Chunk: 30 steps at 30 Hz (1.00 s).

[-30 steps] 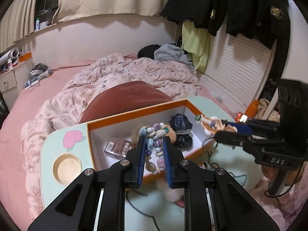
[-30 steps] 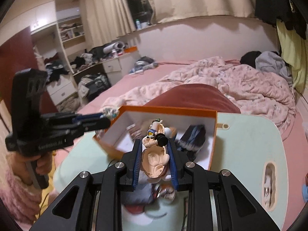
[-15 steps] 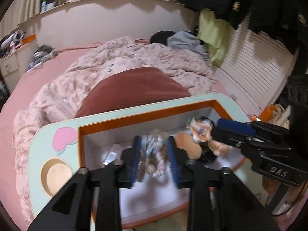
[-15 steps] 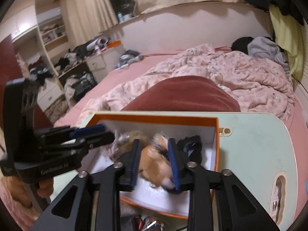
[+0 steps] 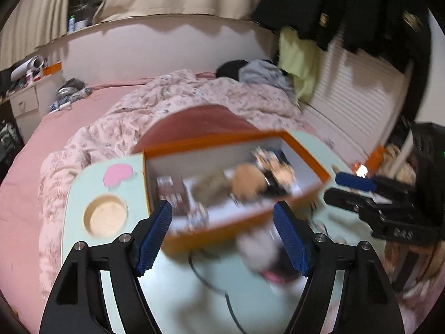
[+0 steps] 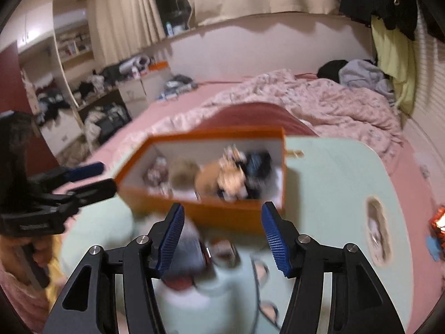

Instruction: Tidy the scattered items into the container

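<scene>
- Left tongs (image 5: 222,236): jaws opening, nothing between the blue pads; poised at the near wall of the orange box (image 5: 306,153).
- Right tongs (image 6: 221,233): jaws likewise opening and empty, facing the same box (image 6: 230,217).
- Box: rests on the pale green worktop (image 5: 83,183), already holding several blurred items.
- Remaining clutter: a fluffy item (image 5: 258,250) and a dark cable (image 5: 217,289) lie on the worktop, outside the box.
- Risk: the cable may snag an open jaw and drag the box or other items; motion blur makes aiming uncertain.
</scene>
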{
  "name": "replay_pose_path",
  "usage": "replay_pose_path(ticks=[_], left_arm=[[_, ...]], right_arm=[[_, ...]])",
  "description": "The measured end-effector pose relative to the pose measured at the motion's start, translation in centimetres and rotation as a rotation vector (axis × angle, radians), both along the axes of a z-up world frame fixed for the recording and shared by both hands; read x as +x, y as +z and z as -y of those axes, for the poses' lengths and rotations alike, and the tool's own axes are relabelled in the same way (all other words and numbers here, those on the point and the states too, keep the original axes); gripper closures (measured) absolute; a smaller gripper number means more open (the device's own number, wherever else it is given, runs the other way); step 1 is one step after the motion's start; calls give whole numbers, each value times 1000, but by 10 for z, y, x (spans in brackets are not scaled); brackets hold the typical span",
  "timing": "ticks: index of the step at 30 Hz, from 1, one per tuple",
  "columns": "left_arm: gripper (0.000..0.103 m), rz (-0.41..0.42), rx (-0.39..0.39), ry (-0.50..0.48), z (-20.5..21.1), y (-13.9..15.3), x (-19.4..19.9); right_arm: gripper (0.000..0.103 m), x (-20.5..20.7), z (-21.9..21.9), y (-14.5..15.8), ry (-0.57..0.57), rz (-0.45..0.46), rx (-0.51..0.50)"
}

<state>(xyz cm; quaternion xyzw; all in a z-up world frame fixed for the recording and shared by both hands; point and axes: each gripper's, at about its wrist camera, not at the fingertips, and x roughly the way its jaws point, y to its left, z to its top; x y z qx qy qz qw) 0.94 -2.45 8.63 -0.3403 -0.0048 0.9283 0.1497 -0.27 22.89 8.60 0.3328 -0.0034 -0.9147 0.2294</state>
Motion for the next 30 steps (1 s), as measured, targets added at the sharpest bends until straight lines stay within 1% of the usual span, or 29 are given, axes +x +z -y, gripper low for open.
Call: replay_pose_path(ticks=[3, 6, 10, 12, 14, 15, 17, 18, 19, 20, 21, 30], left_arm=[[28, 19, -24, 5, -6, -15, 25], [28, 57, -42, 45, -7, -35, 38], [28, 107, -59, 112, -2, -61, 38], [28, 141, -51, 140, 2, -73, 35], [27, 153, -27, 157, 6, -81, 34], [23, 144, -28, 163, 7, -85, 36], [18, 133, -51, 169, 4, -88, 37], [17, 132, -75, 166, 1, -89, 37], [16, 133, -104, 161, -4, -90, 37], [10, 135, -123, 155, -7, -91, 36], [8, 139, -121, 149, -7, -92, 36], [8, 137, -114, 173, -2, -92, 36]], right_arm=[[45, 22, -5, -19, -18, 2, 86], [45, 35, -7, -43, -31, 39, 169], [45, 39, -14, -66, -59, 80, 196], [45, 34, -17, -72, -77, 112, 201], [44, 34, -20, -75, -89, 103, 201], [43, 33, -20, -76, -90, 101, 203], [38, 35, -16, -76, -82, 92, 214], [37, 36, -14, -77, -80, 84, 229], [33, 36, -12, -77, -77, 81, 231], [31, 36, -11, -78, -71, 82, 230], [30, 36, -12, -78, -68, 83, 230], [30, 36, -11, -77, -69, 84, 225]])
